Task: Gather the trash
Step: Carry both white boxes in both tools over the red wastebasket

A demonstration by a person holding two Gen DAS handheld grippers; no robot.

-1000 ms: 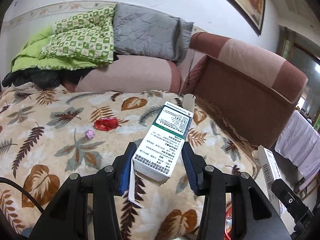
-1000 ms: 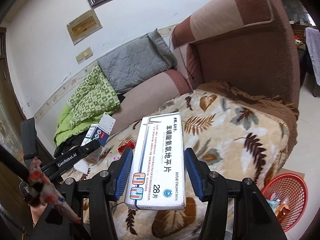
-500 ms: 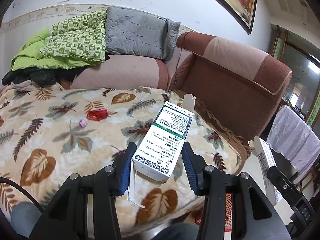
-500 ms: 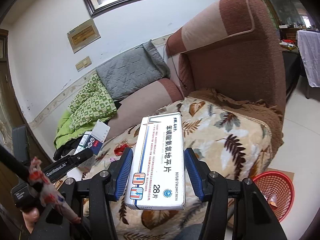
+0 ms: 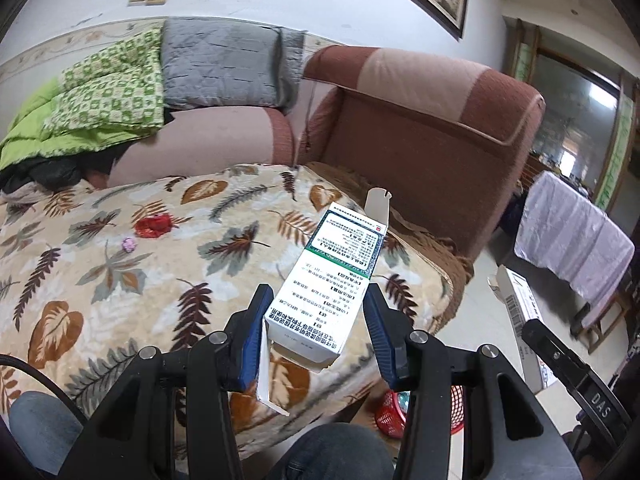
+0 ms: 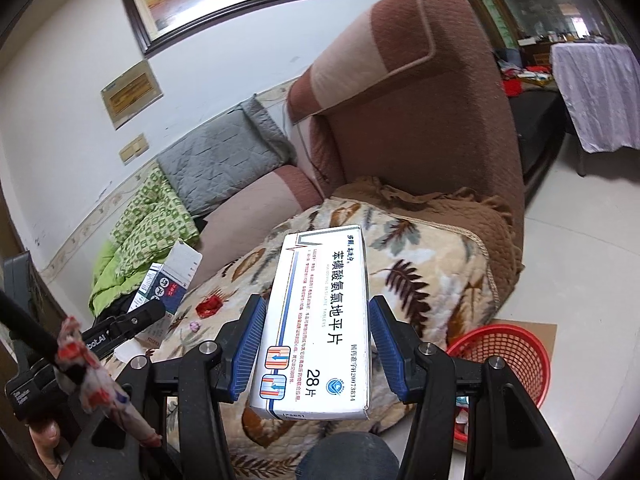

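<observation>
A leaf-patterned blanket covers a sofa seat, with a brown armchair beside it and grey and green cushions piled against the wall. The left gripper has its jaws clenched on a green-and-white medicine box, its end flaps open, held above the blanket's edge. The right gripper grasps a white tablet box with its jaws pressed to both long sides. A red mesh basket stands on the floor just beside the sofa. A red wrapper and a small pink scrap lie on the blanket, near each other.
</observation>
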